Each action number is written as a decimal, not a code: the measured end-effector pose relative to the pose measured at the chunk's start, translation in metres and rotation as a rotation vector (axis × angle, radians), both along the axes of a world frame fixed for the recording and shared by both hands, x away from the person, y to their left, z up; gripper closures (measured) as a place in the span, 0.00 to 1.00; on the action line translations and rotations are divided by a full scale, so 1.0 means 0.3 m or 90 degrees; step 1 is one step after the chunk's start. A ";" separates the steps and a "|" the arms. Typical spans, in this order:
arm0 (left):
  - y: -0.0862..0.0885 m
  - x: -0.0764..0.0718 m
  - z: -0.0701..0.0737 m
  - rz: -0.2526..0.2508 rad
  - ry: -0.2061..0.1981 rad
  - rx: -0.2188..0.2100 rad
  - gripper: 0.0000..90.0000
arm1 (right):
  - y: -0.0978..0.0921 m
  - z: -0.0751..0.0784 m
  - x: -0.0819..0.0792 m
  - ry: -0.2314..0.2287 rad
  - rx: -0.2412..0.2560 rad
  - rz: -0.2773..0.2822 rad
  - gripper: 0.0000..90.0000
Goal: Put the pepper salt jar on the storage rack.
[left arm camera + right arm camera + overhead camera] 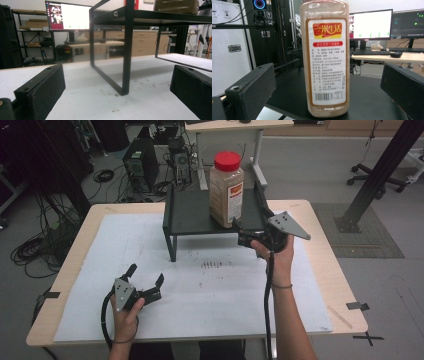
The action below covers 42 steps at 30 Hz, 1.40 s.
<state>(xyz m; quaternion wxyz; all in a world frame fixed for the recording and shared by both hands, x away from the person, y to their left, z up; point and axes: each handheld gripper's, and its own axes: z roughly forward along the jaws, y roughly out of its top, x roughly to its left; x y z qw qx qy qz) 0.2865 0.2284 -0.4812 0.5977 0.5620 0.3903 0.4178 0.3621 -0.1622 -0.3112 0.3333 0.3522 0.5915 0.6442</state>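
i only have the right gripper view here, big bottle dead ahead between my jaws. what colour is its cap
Observer: Red. In the high view the bottle has a red cap, which your view crops off.
Operator: what is it standing on
Observer: A black shelf on legs, at the far side of the table. The bottle stands upright near its right end.
Operator: where is the other gripper
Observer: The left gripper is low at the near left of the table, jaws open, holding nothing.
Operator: am i touching the bottle
Observer: I can't be sure. The right gripper sits open at the shelf's front edge, just before the bottle's base.
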 end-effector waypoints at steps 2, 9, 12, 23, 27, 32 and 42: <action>0.000 0.000 0.000 0.000 0.000 0.000 0.00 | -0.005 -0.008 -0.009 0.000 0.001 -0.001 0.00; 0.000 0.000 0.000 0.000 0.000 0.001 0.00 | -0.015 -0.040 -0.044 -0.001 0.006 0.001 0.00; 0.000 0.000 0.000 0.001 0.001 0.000 0.00 | -0.020 -0.052 -0.060 -0.004 0.007 0.002 0.00; 0.000 0.000 0.000 0.001 0.001 0.000 0.00 | -0.050 -0.111 -0.102 -0.002 0.012 -0.002 0.00; 0.000 0.001 0.000 0.001 0.001 0.000 0.00 | -0.056 -0.135 -0.112 0.000 0.010 -0.002 0.00; 0.000 0.001 0.000 0.002 0.002 0.000 0.00 | -0.070 -0.186 -0.122 0.013 0.016 0.001 0.00; 0.000 0.001 0.000 0.001 0.002 0.001 0.00 | -0.079 -0.264 -0.147 0.027 0.013 0.007 0.00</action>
